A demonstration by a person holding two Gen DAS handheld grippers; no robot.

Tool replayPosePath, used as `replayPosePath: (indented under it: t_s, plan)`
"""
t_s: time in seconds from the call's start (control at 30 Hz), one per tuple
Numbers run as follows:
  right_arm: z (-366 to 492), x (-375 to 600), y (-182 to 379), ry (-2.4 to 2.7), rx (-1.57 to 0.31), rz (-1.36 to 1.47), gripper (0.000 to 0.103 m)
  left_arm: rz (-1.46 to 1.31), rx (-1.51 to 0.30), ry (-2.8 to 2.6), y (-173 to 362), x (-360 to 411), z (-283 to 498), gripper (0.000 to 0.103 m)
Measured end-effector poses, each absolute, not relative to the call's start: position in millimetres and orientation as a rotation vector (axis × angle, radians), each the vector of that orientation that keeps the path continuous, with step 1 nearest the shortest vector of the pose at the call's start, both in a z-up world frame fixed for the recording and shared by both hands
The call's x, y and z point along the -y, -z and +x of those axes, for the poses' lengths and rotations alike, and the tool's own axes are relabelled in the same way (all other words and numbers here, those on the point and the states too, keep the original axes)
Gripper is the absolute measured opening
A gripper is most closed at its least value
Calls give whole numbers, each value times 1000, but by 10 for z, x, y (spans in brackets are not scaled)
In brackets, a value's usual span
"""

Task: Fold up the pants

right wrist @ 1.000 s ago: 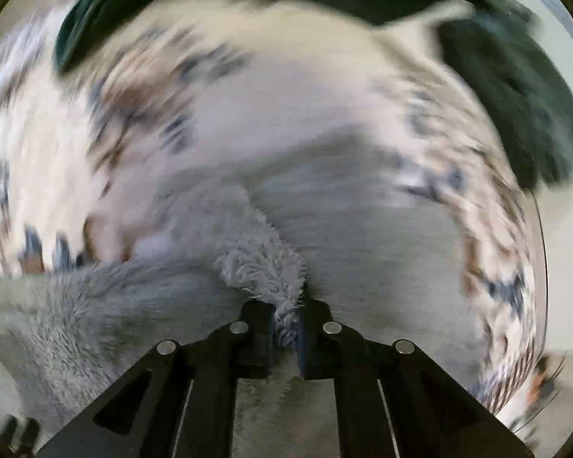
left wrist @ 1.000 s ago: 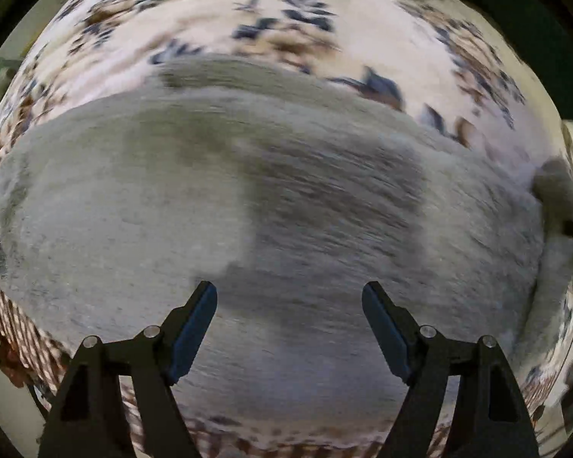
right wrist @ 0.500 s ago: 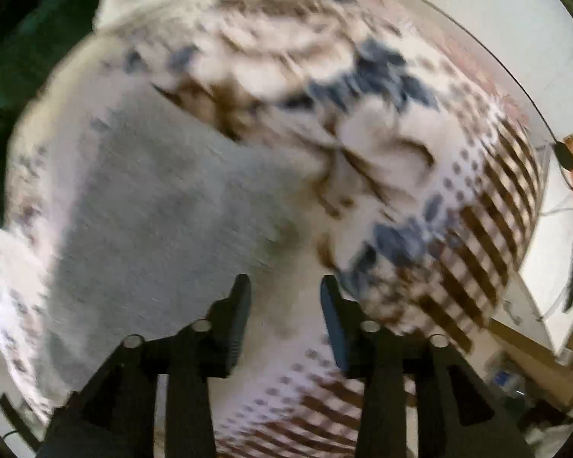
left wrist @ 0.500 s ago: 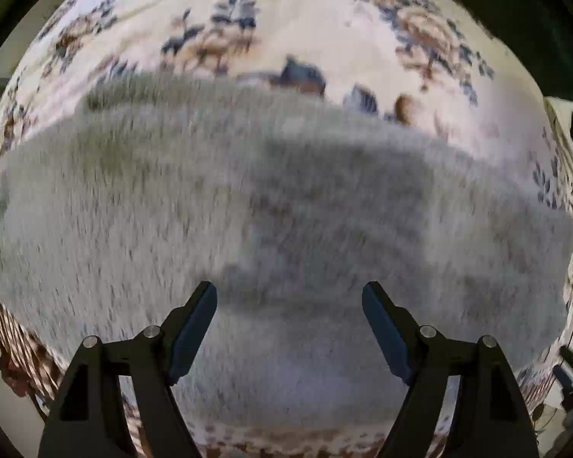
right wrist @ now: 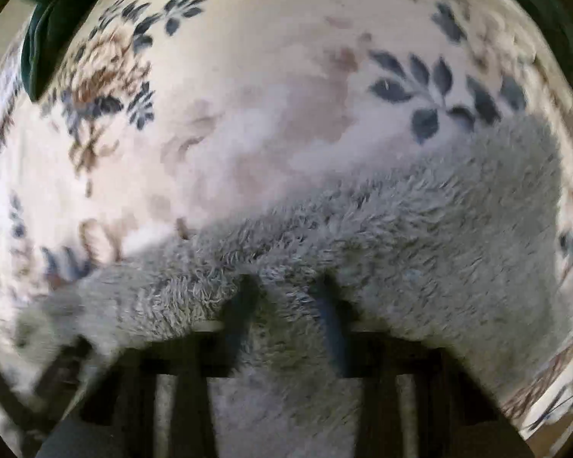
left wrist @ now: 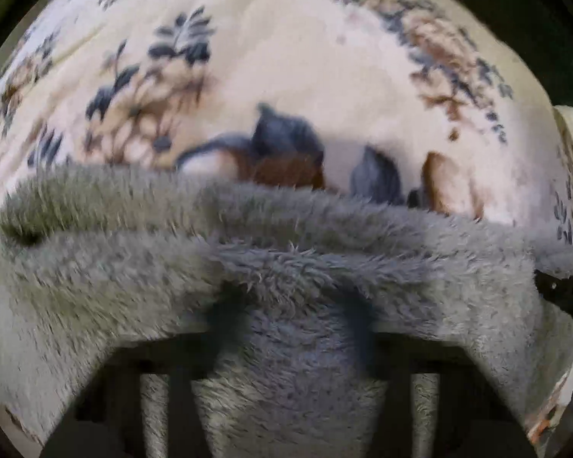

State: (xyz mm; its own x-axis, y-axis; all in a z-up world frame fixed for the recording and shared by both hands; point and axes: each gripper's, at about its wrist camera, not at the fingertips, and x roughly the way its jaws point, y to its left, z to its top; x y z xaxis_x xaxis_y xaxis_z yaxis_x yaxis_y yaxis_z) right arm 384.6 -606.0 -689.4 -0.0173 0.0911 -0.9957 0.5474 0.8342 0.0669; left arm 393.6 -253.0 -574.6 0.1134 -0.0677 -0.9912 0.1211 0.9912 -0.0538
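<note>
The grey fuzzy pants (left wrist: 324, 252) lie on a floral blanket (left wrist: 286, 57). In the left wrist view my left gripper (left wrist: 290, 305) is open, its fingers pushed down into the fleece at the pants' far edge, with pile bunched between them. In the right wrist view the pants (right wrist: 420, 229) fill the lower right. My right gripper (right wrist: 286, 297) is partly open, its fingers sunk into the fleece edge with fabric between them. Both images are blurred. The right gripper's black tip (left wrist: 561, 290) shows at the right edge of the left wrist view.
The cream blanket with blue and brown flowers (right wrist: 248, 95) spreads beyond the pants. Dark green fabric (right wrist: 42, 38) lies at the blanket's far left corner. A pale floor with cables (right wrist: 554, 408) shows at the lower right.
Both grippers have dropped onto the pants' far edge. The right gripper let go of the fleece it held a second ago, swung over the blanket and came back down on the pants.
</note>
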Motion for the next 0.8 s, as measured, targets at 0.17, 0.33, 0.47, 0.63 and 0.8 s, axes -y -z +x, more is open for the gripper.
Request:
replayPosePath:
  t_s: [0.17, 0.33, 0.47, 0.63, 0.8]
  plan:
    - [3701, 6052, 6557, 441, -1440, 467, 4, 30, -1345, 191, 5393, 2335, 4046, 2]
    - [3731, 6182, 6211, 468, -1341, 484, 3, -3, -1297, 189, 5111, 2307, 4224, 1]
    - [4011, 6131, 6263, 511, -1320, 426, 0, 1, -1357, 184, 5368, 2531, 4596, 2]
    - [4129, 6244, 6584, 317, -1458, 638, 9, -109, -1417, 156, 5283, 2314, 4537, 9]
    - [4161, 5736, 6545, 146, -1517, 535, 72, -81, -1453, 113, 5490, 2207, 4401, 91]
